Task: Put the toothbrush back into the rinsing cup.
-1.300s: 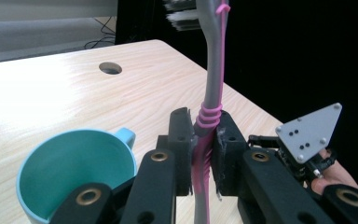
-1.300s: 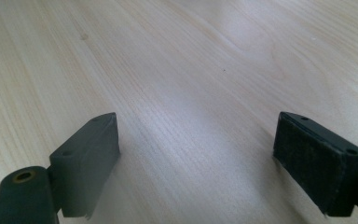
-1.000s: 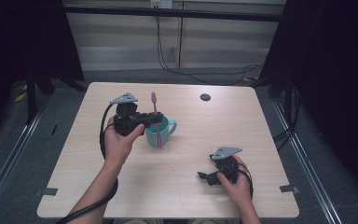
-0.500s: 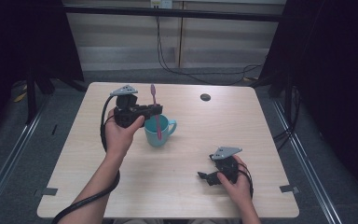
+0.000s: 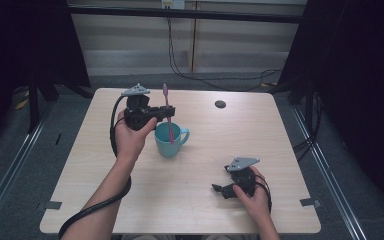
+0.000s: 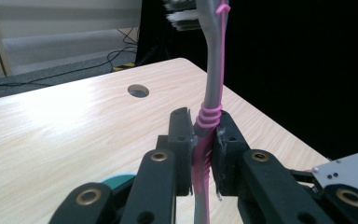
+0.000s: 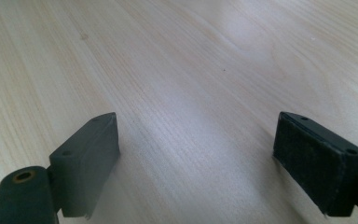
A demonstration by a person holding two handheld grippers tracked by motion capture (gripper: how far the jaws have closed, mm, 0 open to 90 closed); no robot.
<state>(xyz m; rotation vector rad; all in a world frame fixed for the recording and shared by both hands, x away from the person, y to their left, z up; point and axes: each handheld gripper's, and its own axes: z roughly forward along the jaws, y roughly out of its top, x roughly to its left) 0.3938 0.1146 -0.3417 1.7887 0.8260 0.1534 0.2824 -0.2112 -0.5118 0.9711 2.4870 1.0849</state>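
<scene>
A pink and grey toothbrush point(image 5: 168, 116) stands upright with its lower end inside a teal mug point(image 5: 170, 140) near the table's middle. My left gripper point(image 5: 166, 114) is shut on the toothbrush's handle just above the mug; in the left gripper view the handle point(image 6: 205, 140) is pinched between the two black jaws, bristles at the top. A sliver of the teal mug point(image 6: 116, 179) shows below them. My right gripper point(image 5: 219, 190) rests low on the table at the front right, open, with bare wood between its pads point(image 7: 93, 154).
The light wooden table point(image 5: 280, 145) has a round dark hole point(image 5: 220, 104) near its far edge, seen also in the left gripper view as a hole point(image 6: 138, 90). Cables lie on the floor behind the table. Dark curtains stand at both sides.
My left gripper has lifted the toothbrush a little and shifted it back toward the far left, its lower end staying in the mug. The right gripper has stayed put.
</scene>
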